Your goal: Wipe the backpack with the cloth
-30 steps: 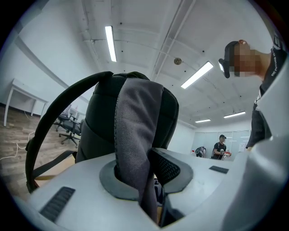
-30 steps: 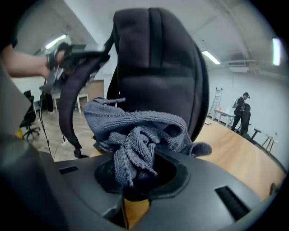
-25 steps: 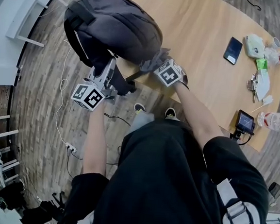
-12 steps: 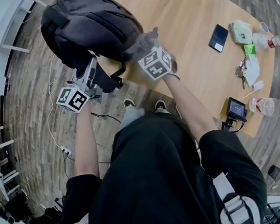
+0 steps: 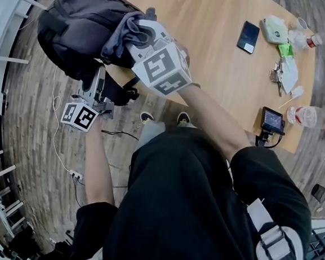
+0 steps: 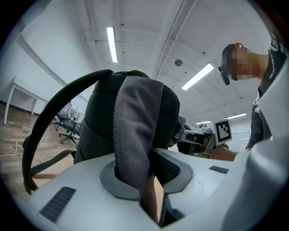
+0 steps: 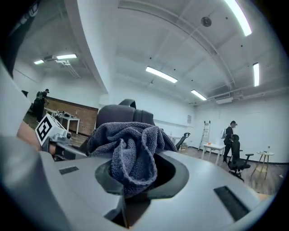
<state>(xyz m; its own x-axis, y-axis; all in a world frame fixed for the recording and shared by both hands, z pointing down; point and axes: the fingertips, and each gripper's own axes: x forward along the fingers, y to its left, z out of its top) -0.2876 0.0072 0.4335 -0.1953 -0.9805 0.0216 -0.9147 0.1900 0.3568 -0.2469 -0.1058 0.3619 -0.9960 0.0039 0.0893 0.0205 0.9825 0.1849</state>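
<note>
- Pinching the grey strap point(image 6: 135, 135) of the backpack point(image 5: 75, 28) in the left gripper point(image 5: 99, 77), jaws narrow and pressed on it, toward 9 o'clock in the head view.
- Gripping the bunched cloth point(image 5: 125, 35) in the right gripper point(image 5: 137, 39), jaws closed on it, over the backpack's right side toward 11 o'clock.
- Keeping the backpack at the left end of the table point(image 5: 214, 52), overlapping its near edge above the floor point(image 5: 33, 121).
- Leaving bare wood toward 1 o'clock, up to the phone point(image 5: 248, 37).
</note>
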